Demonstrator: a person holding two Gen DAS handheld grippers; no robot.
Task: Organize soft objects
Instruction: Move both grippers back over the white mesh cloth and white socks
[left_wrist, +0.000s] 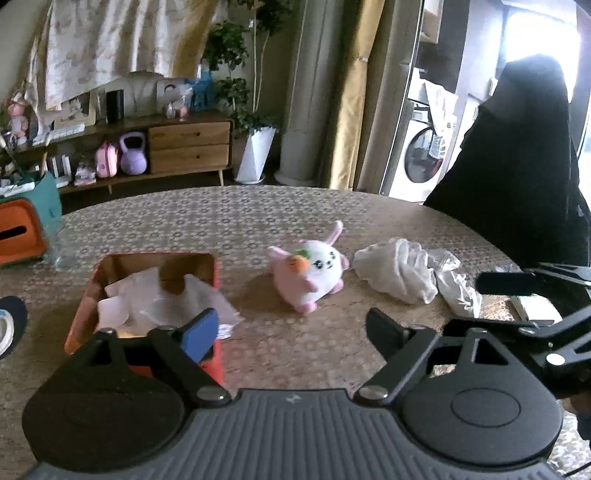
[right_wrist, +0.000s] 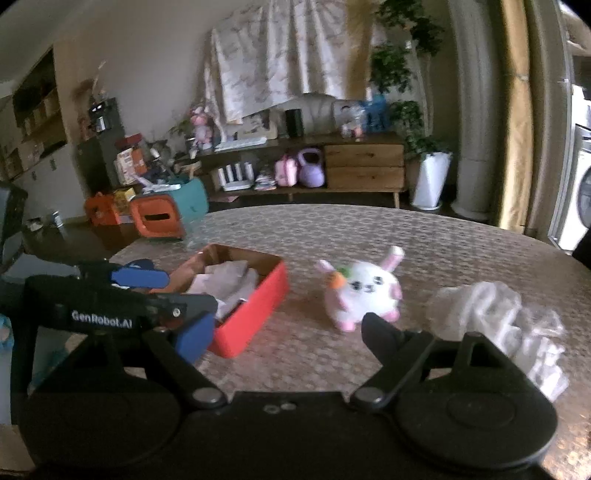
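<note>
A pink and white bunny plush with a carrot stands on the patterned table, also in the right wrist view. A red box with white soft items inside sits to its left, seen also in the right wrist view. A crumpled white cloth lies right of the bunny, also in the right wrist view. My left gripper is open and empty, near the box's front. My right gripper is open and empty, short of the bunny.
Crumpled clear plastic lies beside the cloth. An orange tissue box and a teal bin stand at the table's far left. A dark-clothed person stands at the right. A wooden sideboard lines the far wall.
</note>
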